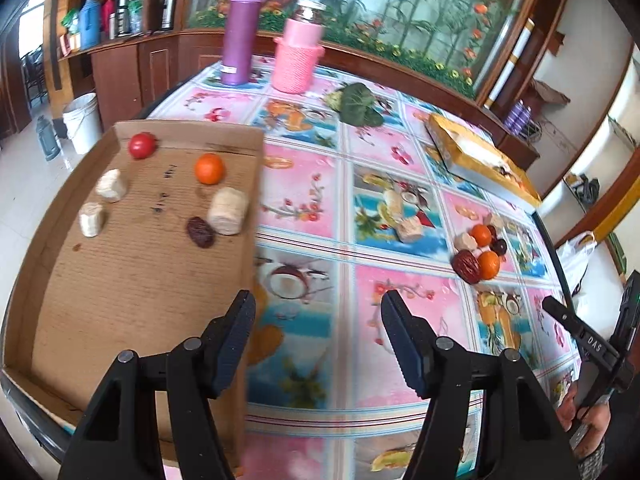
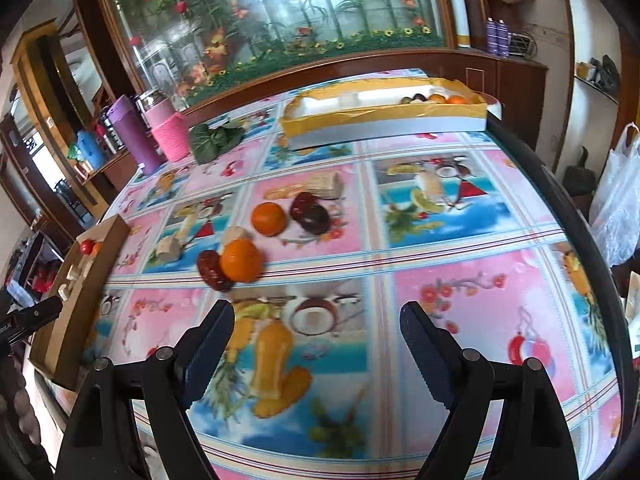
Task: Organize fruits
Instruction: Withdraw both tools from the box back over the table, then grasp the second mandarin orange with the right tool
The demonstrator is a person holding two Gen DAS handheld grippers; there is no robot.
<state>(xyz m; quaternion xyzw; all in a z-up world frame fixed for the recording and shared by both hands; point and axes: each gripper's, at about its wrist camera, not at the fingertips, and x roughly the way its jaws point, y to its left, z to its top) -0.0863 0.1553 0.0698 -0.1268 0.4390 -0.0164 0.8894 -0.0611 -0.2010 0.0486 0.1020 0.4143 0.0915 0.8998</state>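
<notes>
A cardboard tray (image 1: 132, 280) on the left holds a red tomato (image 1: 142, 145), an orange (image 1: 209, 168), a dark red date (image 1: 200, 232) and three pale cut chunks (image 1: 228, 211). My left gripper (image 1: 318, 300) hangs open and empty over the tray's right edge and the tablecloth. Loose fruit lies mid-table: two oranges (image 2: 240, 260) (image 2: 269, 218), a date (image 2: 212, 270), dark plums (image 2: 310, 212) and pale chunks (image 2: 168, 248). My right gripper (image 2: 318, 308) is open and empty, just short of that pile. A yellow box (image 2: 384, 118) at the back holds some fruit.
A purple flask (image 1: 240, 32), a pink knitted jar (image 1: 298, 60) and a leafy green vegetable (image 1: 358, 104) stand at the table's far side. A white plastic bag (image 2: 616, 200) hangs off the right edge. A hand holds the other gripper at the right (image 1: 584, 416).
</notes>
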